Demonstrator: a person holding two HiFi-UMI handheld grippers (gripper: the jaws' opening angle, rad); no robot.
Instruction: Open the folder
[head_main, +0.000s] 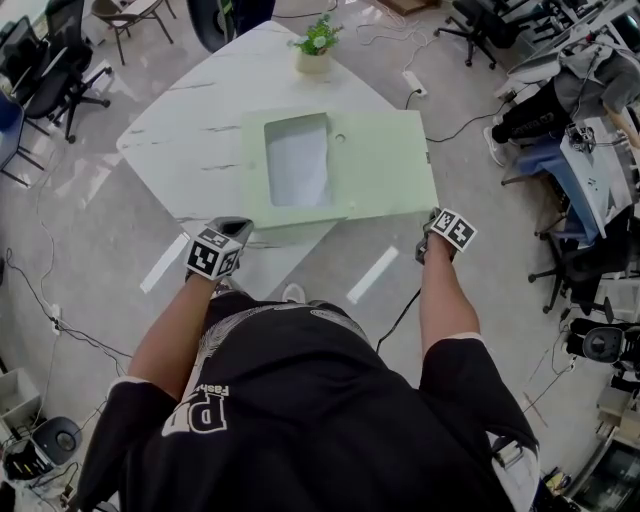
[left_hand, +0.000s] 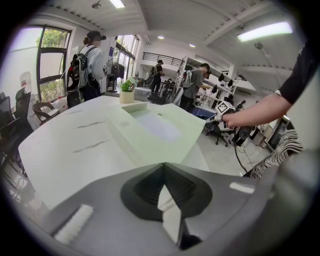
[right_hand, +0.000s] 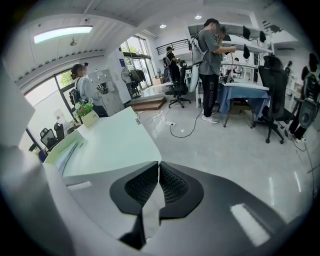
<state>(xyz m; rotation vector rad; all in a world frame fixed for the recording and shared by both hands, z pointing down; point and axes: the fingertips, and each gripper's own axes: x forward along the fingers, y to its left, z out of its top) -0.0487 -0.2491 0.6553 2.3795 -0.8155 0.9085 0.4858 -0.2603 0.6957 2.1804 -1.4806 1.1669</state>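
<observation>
Office clutter (chairs, cables, desks) rings a white marbled table (head_main: 190, 130) at the top middle of the head view, where the green folder (head_main: 380, 170) lies flat and closed, its window showing white paper, with a potted plant (head_main: 317, 40) beyond it. The left gripper (head_main: 230, 228) hangs at the table's near edge, lower left of the folder; the right gripper (head_main: 433, 218) sits just off its lower right corner — likely lined up to catch the cover's edge. Both pairs of jaws are pressed together on nothing
</observation>
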